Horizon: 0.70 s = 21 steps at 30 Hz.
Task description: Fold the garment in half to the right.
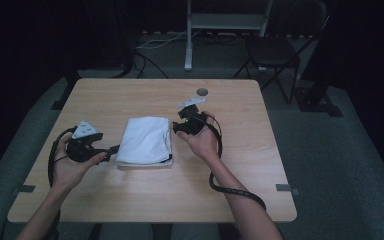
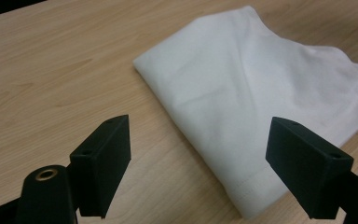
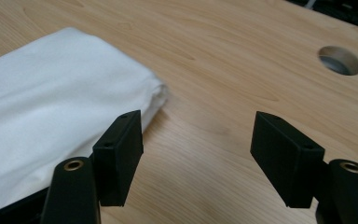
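Folded white cloth (image 1: pixel 145 141) lies flat near the middle of the table (image 1: pixel 240 190), a bit toward the left edge and closer to the near edge than the far one. It's a rough rectangle, long side running near-to-far, with a dark line showing along its near-right edge in the high view.

Left gripper (image 1: pixel 111 150) sits just beside the cloth's near-left corner, held in the person's left hand (image 1: pixel 72 167), pointing right toward the cloth. Jaws stand wide apart, nothing clamped. In the left gripper view (image 2: pixel 198 163) the 2 black pads (image 2: pixel 105 163) hang above the table with the cloth's hemmed corner (image 2: pixel 242 98) lying in the gap ahead of them, not touched by either pad.

Right gripper (image 1: pixel 176 125) is at the cloth's far-right corner, held in the right hand (image 1: pixel 200 140), pointing left. Jaws parted, nothing between them. In the right gripper view (image 3: pixel 196 158) the cloth (image 3: pixel 51 121) is off to the left; its rounded folded edge passes just behind the left pad (image 3: pixel 121 154), and I can't tell if that pad touches it. Gap between the pads shows bare wood.

Round cable hole (image 1: pixel 202 92) in the table near the far edge, right of centre, also seen top right in the right gripper view (image 3: pixel 339 60). Grey 3-cornered plate on top of each gripper. Cable trails from the right gripper down past the forearm toward the near edge. Black chair (image 1: pixel 275 50) stands beyond the far edge.
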Motion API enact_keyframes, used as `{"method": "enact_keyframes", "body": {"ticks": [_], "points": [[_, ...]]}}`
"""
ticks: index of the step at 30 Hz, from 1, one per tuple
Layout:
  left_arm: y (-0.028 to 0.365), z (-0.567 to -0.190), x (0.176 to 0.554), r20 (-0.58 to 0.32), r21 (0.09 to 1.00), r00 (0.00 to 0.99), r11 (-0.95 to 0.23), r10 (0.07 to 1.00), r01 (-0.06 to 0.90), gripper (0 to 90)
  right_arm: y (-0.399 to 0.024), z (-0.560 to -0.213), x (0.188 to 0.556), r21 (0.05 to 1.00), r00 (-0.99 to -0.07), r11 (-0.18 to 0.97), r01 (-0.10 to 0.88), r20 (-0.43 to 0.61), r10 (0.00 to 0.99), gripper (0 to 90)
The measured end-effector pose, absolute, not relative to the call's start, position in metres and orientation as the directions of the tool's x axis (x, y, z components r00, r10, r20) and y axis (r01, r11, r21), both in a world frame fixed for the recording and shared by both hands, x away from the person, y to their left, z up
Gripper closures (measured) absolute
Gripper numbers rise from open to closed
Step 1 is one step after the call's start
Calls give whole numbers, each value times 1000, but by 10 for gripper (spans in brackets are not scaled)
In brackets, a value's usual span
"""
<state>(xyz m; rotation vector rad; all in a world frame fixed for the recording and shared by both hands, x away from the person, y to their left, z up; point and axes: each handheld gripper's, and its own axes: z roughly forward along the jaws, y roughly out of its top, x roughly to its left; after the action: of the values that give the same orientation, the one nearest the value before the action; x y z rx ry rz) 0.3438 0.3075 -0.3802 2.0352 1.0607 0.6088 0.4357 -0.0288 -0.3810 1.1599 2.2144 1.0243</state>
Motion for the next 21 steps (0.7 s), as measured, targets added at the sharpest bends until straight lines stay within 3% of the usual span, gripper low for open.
{"method": "enact_keyframes", "body": {"ticks": [21], "points": [[344,-371,339,64,820,466,-312,883,479,216,-88,-364,417,812,-493,306,497,-26,869,245]]}}
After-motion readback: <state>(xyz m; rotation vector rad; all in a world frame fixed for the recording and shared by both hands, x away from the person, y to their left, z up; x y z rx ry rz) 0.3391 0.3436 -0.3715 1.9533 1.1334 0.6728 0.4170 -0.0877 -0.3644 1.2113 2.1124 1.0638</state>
